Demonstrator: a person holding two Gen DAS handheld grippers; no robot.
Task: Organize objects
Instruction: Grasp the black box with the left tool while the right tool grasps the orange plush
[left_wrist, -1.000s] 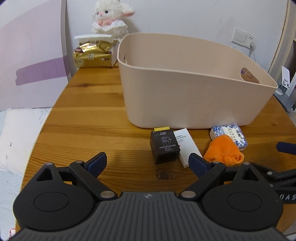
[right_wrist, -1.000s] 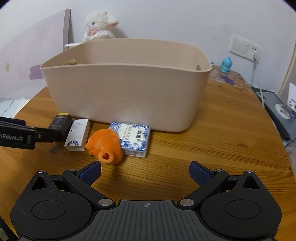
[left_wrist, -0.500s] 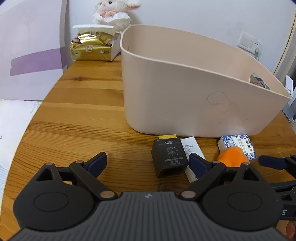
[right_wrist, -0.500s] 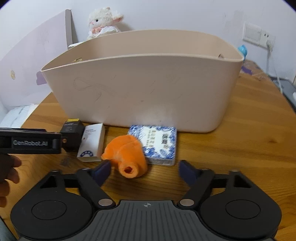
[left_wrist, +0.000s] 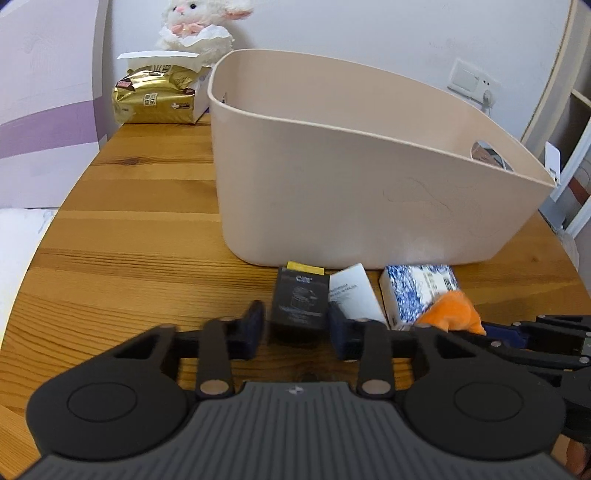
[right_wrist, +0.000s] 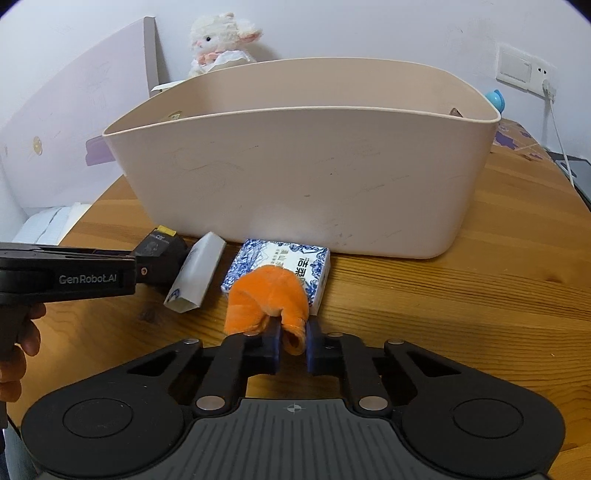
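A beige plastic bin (left_wrist: 369, 192) stands on the wooden table; it also shows in the right wrist view (right_wrist: 303, 177). In front of it lie a black box (left_wrist: 301, 301), a white box (left_wrist: 354, 291), a blue-and-white patterned box (left_wrist: 417, 288) and an orange plush piece (left_wrist: 452, 314). My left gripper (left_wrist: 297, 328) has its jaws closed against the sides of the black box (right_wrist: 160, 249). My right gripper (right_wrist: 291, 339) is shut on the near end of the orange plush piece (right_wrist: 269, 299), which lies partly on the patterned box (right_wrist: 280, 266). The white box (right_wrist: 197, 273) lies between them.
A gold tissue pack (left_wrist: 155, 96) and a white plush lamb (left_wrist: 199, 22) sit at the table's far left behind the bin. A wall socket (right_wrist: 524, 72) and a small blue figure (right_wrist: 495, 99) are at the far right. The table edge curves round on the left.
Both grippers moved forward and down towards the objects and closed: the left around the black box, the right on the orange plush piece. The white box has tilted.
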